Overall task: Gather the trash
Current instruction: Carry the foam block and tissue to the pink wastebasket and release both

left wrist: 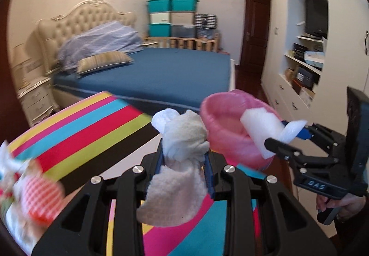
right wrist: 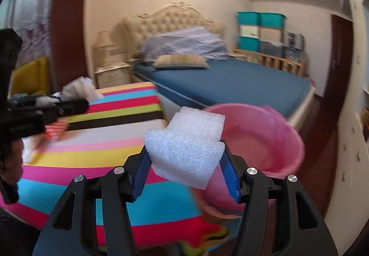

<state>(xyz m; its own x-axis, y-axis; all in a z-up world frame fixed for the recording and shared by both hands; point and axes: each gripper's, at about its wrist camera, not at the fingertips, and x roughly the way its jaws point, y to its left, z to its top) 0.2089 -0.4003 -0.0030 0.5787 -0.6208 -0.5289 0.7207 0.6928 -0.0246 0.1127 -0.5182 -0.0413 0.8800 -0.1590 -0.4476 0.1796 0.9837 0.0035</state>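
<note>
Two pieces of trash are being carried at once. The left gripper (left wrist: pixel 184 159) is squeezed shut on a soft, crumpled white cloth wad (left wrist: pixel 182 154), low in the middle of the left wrist picture. The right gripper (right wrist: pixel 184 163) has its blue pads pressed on both sides of a chunky white foam block (right wrist: pixel 186 147), in the middle of the right wrist picture.

Both things look very light. The cloth is floppy and squashy, and part of it hangs down under the jaws, so a hold around its bunched middle seems best. The foam is springy and a little stiff, and a pinch on its flat sides should keep it from popping out. I think neither can break.

A round pink plastic bin with a pink liner (left wrist: pixel 233 126) sits just past both grippers, to the right of middle. The foam is over its rim in the left wrist picture. It looks like where the trash goes.

A bench with a bright striped cover (left wrist: pixel 80 131) fills the lower left. A blurry red-checked bundle (left wrist: pixel 41 193) lies at the far left, maybe more trash. A big bed with a blue sheet (left wrist: pixel 161 73) is behind. The two grippers are close together, so they could bump over the bin.
</note>
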